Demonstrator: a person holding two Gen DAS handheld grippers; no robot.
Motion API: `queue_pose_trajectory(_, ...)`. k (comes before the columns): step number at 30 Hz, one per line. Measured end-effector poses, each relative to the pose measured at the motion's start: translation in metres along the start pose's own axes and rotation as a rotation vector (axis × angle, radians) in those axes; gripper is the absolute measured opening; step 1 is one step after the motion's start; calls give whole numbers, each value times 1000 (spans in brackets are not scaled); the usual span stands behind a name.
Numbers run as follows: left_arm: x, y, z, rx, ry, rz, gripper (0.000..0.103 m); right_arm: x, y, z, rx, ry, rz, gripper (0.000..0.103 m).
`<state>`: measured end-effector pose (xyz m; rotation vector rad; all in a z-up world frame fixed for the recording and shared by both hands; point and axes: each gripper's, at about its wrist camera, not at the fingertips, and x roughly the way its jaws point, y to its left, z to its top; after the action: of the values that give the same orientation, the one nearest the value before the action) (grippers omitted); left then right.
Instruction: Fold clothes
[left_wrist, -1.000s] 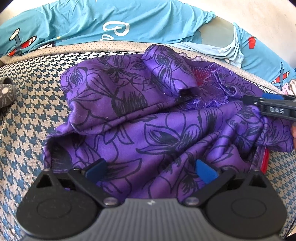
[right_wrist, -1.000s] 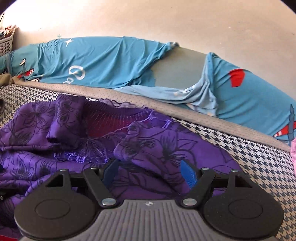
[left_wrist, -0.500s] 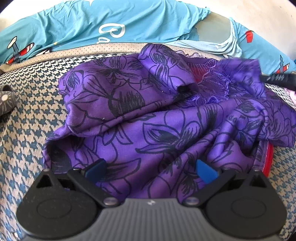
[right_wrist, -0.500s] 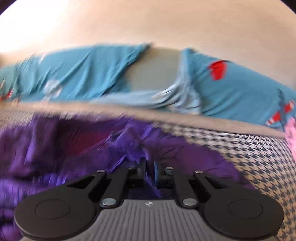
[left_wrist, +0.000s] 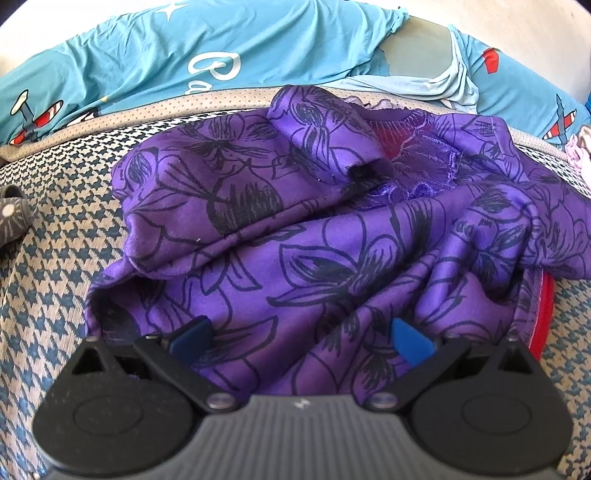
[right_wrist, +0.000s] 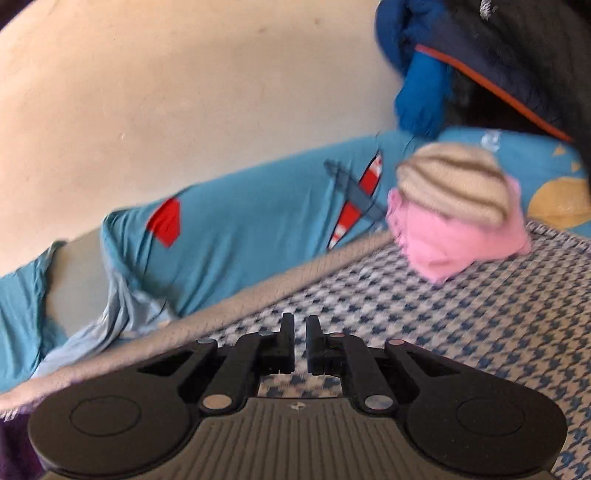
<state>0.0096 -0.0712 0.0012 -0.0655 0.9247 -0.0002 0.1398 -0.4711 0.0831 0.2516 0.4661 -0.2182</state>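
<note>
A crumpled purple garment with black flower print (left_wrist: 295, 236) lies on the houndstooth bed cover (left_wrist: 55, 258). A red lining (left_wrist: 545, 306) shows at its right edge and near its lace neckline. My left gripper (left_wrist: 301, 336) is open, its blue fingertips (left_wrist: 412, 339) resting low over the garment's near edge. My right gripper (right_wrist: 300, 345) is shut with nothing visible between the fingers, pointing over bare houndstooth cover (right_wrist: 461, 314) to the right of the garment. Only a sliver of purple (right_wrist: 14, 443) shows at the lower left of the right wrist view.
Turquoise plane-print bedding (left_wrist: 184, 62) runs along the wall behind the bed. A pink and striped clothes pile (right_wrist: 458, 214) sits at the back right, with dark blue clothing (right_wrist: 480, 55) above it. A grey patterned item (left_wrist: 13, 218) lies at the far left.
My right gripper closed from open, then swung right and away from the purple garment, which has shifted slightly at its right side. The left gripper has stayed put and open.
</note>
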Motion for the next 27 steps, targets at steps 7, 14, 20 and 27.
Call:
queue_pose_trajectory(7,1,-1,1,12,-1,6,103,4,37,-24,-158,93,235,11)
queue_pose_trajectory(14,1,0,1,13,1,2,103,9,67,-45,-199,187,425,42)
queue_pose_trajectory(20,1,0,1,18,1,1,103,18,95,-63,-293,247,458,46)
queue_pose_trajectory(27,1,-1,1,27,1,3,103,25,120,-81,-435,268,395,31)
